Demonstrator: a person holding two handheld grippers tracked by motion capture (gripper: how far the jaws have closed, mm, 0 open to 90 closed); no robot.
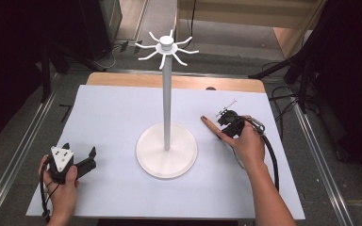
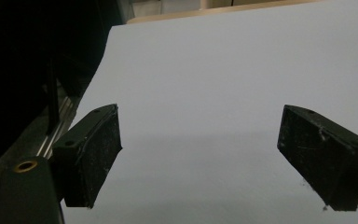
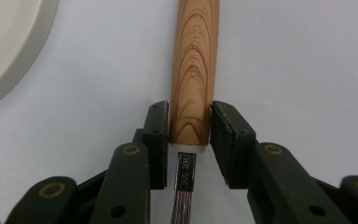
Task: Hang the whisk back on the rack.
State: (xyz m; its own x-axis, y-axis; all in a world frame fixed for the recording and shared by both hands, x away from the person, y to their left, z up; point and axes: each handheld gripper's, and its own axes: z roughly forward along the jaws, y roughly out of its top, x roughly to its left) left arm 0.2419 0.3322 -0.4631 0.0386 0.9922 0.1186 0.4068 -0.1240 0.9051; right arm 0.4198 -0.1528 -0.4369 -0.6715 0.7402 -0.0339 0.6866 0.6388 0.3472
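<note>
Pinching a wooden handle (image 3: 192, 74) between its two black jaws, the right gripper (image 3: 189, 128) holds the rounded stick at its near end, where a white collar and a flat metal shank stamped with small letters come out of the wood toward the camera. Each jaw presses flat against one side of the handle, which runs straight away from the gripper and lies low over the white worktop (image 3: 298, 60). In the high view the right gripper (image 1: 229, 123) sits in the person's right hand (image 1: 249, 143), to the right of the white stand (image 1: 167, 94), with the wooden handle (image 1: 209, 123) poking out toward the stand's round base and stopping near it without touching. A black cable loops back from the gripper along the forearm. The stand rises from the middle of the worktop (image 1: 108, 117) as a thin upright pole topped by a ring of curved white hooks. Well to the left of the stand's base, near the worktop's front corner, the left gripper (image 1: 78, 151) rests in the person's left hand (image 1: 62, 186), with a grey three-cornered plate on top. Its jaws stand wide apart around bare white surface, as the left gripper view (image 2: 200, 154) shows.
</note>
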